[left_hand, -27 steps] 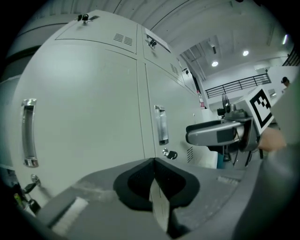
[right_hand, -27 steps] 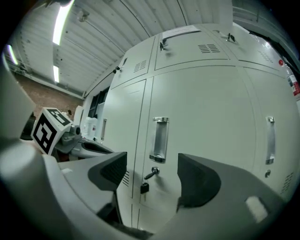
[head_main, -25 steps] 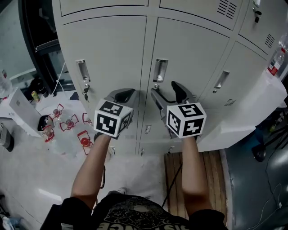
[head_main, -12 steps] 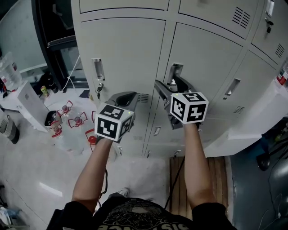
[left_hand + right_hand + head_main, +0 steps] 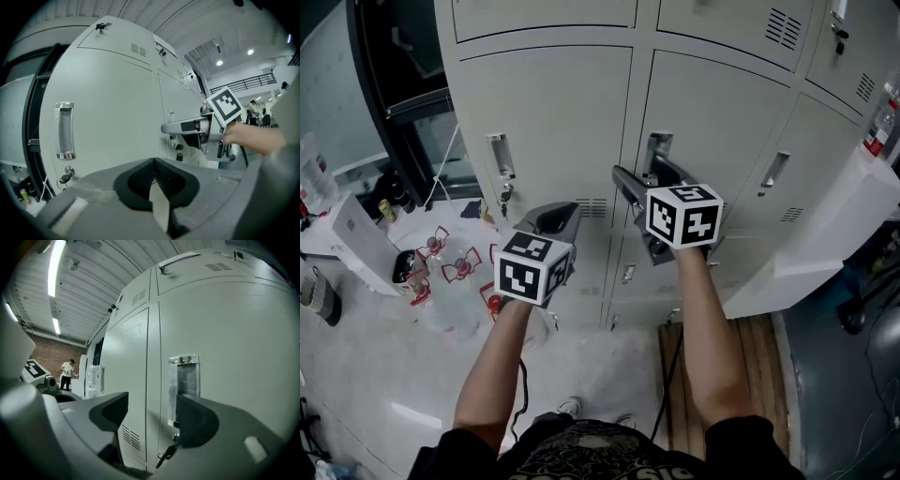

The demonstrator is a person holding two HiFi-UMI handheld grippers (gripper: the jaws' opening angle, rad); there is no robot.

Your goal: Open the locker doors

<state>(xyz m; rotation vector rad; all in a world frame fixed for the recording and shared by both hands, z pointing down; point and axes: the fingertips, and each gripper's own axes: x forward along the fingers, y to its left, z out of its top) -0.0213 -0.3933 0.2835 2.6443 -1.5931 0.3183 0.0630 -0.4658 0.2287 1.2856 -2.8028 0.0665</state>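
Observation:
Grey lockers (image 5: 562, 112) fill the head view. My right gripper (image 5: 639, 174) is at the middle door's recessed chrome handle (image 5: 656, 148). In the right gripper view that handle (image 5: 183, 376) stands between the wide jaws of the right gripper (image 5: 152, 418), partly behind the right pad. The jaws are closing and the pads touch nothing. A key (image 5: 166, 456) hangs below the handle. My left gripper (image 5: 557, 217) is shut and empty, held off the left door, below and right of that door's handle (image 5: 500, 156). From the left gripper (image 5: 154, 187), the handle (image 5: 64, 131) is up to the left.
Red-capped bottles (image 5: 441, 262) and a white box (image 5: 352, 239) sit on the floor at the left. A wooden pallet (image 5: 741, 366) lies at the lockers' foot on the right. A white panel (image 5: 825, 234) leans out at the far right. A person (image 5: 69, 373) stands far off.
My right gripper has risen from below the middle door's handle up to it. The left gripper has stayed low and shut.

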